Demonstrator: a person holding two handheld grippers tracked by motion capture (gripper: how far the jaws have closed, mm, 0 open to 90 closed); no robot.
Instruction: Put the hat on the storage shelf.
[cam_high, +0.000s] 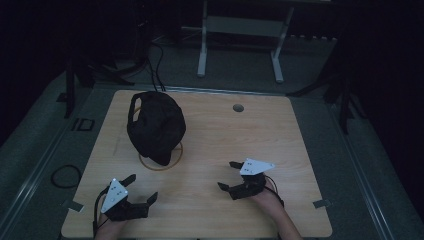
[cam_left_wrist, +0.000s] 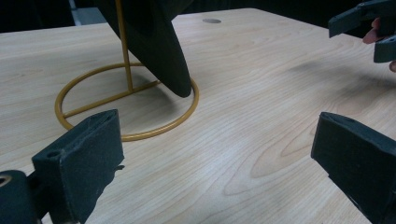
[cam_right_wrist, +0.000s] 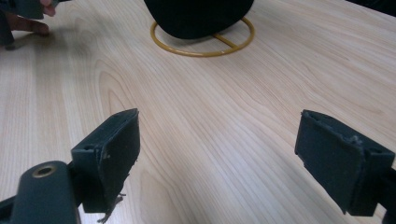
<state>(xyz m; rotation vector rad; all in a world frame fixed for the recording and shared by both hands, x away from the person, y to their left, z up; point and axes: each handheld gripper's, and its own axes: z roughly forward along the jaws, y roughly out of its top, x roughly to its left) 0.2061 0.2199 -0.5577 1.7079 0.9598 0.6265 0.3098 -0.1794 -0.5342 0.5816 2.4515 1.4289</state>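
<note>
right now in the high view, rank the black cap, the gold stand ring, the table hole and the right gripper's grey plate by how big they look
1. black cap
2. gold stand ring, partly hidden under the cap
3. grey plate on the right gripper
4. table hole

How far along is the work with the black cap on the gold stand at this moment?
Nothing looks done so far: the black cap hangs on the gold stand, untouched. In hand is only a ready pose: the left gripper and the right gripper sit near the table's near edge, jaws wide apart, holding nothing. Left, by the look of it: reaching the cap, gripping it and whatever handling follows.
</note>
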